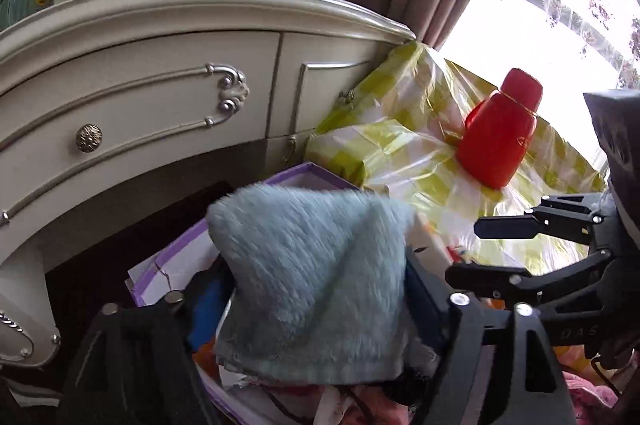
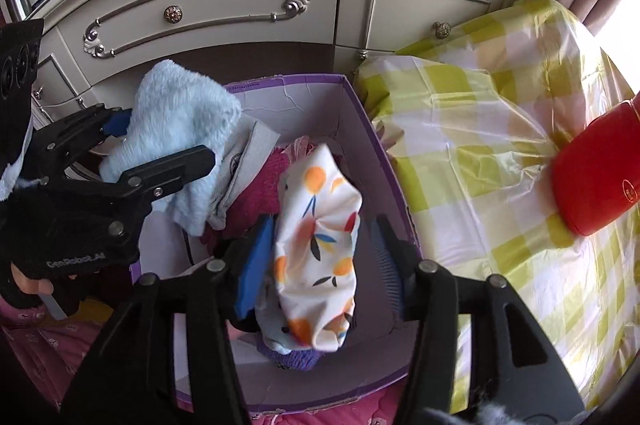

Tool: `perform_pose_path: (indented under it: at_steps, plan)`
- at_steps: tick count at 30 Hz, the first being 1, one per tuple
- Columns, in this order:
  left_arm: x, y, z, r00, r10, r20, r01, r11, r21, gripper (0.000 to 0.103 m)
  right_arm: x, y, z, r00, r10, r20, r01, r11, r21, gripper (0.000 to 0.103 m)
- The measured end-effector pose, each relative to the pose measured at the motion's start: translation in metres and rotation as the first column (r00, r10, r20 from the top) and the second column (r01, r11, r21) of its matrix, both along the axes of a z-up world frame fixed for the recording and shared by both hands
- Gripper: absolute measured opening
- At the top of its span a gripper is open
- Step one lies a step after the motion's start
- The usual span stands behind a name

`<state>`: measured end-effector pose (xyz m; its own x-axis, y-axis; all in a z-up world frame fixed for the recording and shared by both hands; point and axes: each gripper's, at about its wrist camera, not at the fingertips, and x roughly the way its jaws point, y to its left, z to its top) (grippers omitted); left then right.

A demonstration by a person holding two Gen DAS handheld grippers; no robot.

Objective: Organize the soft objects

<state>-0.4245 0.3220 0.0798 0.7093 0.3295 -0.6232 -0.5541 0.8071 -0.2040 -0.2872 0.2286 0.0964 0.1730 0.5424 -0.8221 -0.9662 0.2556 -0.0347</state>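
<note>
My left gripper (image 1: 316, 301) is shut on a fluffy light blue cloth (image 1: 316, 265), held over the left side of a purple cardboard box (image 2: 384, 153); this gripper (image 2: 160, 137) and the blue cloth (image 2: 176, 129) also show in the right wrist view. My right gripper (image 2: 320, 257) is open around a white cloth with an orange fruit print (image 2: 320, 241) that lies inside the box, with a gap between the cloth and the right finger. It also shows in the left wrist view (image 1: 468, 249). Magenta and grey cloths (image 2: 260, 181) lie in the box underneath.
A cream dresser with drawers (image 2: 224, 9) stands right behind the box. A surface under a yellow checked plastic cover (image 2: 480, 129) is on the right, with a red bottle (image 2: 596, 181) on it. Pink bedding (image 2: 36, 345) lies in front.
</note>
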Motion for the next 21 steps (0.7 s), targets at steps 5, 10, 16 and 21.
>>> perform_pose_path:
  at_steps: [5,10,16,21]
  plan:
    - [-0.018,0.000,0.047,0.996,0.064,0.068,-0.075,0.985,0.157,0.090,-0.019,-0.013,0.027,0.993,0.063,0.097,-0.064,0.998,0.000,0.076]
    - [-0.027,-0.018,0.081,0.990,0.084,0.113,-0.111,0.961,0.253,0.103,-0.031,-0.039,0.041,0.989,0.085,0.124,-0.086,0.996,-0.001,0.079]
    - [-0.013,-0.041,0.081,0.981,0.187,-0.054,-0.160,0.931,0.327,0.103,-0.010,-0.057,0.028,0.991,-0.050,-0.120,0.043,0.998,-0.056,0.081]
    - [-0.001,-0.040,0.048,0.959,0.199,-0.205,-0.150,0.962,0.229,0.103,-0.014,-0.063,-0.002,0.980,-0.120,-0.162,0.091,0.981,-0.173,0.081]
